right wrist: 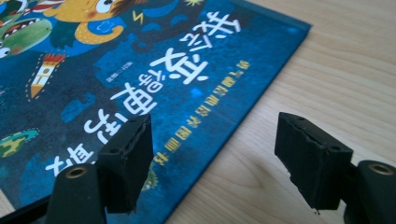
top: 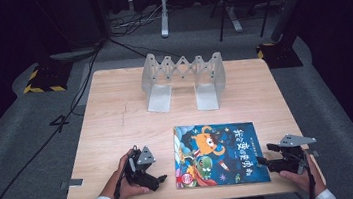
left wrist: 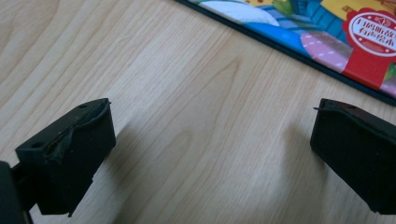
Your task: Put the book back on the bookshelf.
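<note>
Right claw gapes astride the book's edge; left claw gapes over bare table.

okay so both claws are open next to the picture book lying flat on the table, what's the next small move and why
Probably ease the right claw forward so its jaws straddle the picture book's right edge, then close. In the right gripper view one jaw already stands over the cover and the other over the bare table, with nothing pinched. The left claw is open over bare wood beside the book.
</note>
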`<state>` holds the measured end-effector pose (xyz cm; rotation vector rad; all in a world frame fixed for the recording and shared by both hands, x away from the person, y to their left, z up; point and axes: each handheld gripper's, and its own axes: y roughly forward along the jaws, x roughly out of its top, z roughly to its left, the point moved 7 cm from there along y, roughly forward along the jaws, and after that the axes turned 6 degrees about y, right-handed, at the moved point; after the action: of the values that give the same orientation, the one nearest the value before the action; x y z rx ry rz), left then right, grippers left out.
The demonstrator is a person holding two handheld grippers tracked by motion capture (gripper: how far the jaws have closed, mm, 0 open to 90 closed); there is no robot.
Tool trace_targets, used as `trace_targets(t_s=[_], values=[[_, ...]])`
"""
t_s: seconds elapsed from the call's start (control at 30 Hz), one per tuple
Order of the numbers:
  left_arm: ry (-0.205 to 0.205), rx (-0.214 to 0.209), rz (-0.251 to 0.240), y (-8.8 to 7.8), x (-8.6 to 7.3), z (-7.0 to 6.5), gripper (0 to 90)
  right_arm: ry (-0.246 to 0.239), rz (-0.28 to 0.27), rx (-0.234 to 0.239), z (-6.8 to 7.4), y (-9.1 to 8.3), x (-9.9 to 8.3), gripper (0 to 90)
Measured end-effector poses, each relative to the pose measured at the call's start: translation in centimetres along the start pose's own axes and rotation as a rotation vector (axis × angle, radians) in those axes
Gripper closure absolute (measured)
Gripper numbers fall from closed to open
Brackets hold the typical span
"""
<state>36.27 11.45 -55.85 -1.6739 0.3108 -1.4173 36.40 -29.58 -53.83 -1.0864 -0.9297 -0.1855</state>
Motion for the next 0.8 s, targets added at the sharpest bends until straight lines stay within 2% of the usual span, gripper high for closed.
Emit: trace_targets(t_s=[0.17, 0.27, 0.4, 0.6, 0.8], values=[[0.030, -0.028, -0.002, 0.7, 0.9, -1.1, 0.4, -0.013, 0.026, -0.012, 0.3, 0.8, 0.2, 30.3], [0.052, -0.052, -0.004, 1.2, 1.5, -2.0, 0.4, -0.015, 0.037, 0.005, 0.6, 1.2, 0.5, 30.7], [0.082, -0.075, -0.006, 1.7, 2.1, -3.0, 0.1, 0.006, 0.049, 0.037, 0.5, 1.7, 0.7, 28.7], [0.072, -0.070, -0.007, 1.5, 1.9, -3.4, 0.3, 0.001, 0.061, 0.055, 0.3, 2.1, 1.0, 25.8], [0.078, -0.070, -0.007, 0.7, 1.2, -4.2, 0.3, -0.028, 0.079, 0.066, 1.1, 3.3, 2.0, 21.5]])
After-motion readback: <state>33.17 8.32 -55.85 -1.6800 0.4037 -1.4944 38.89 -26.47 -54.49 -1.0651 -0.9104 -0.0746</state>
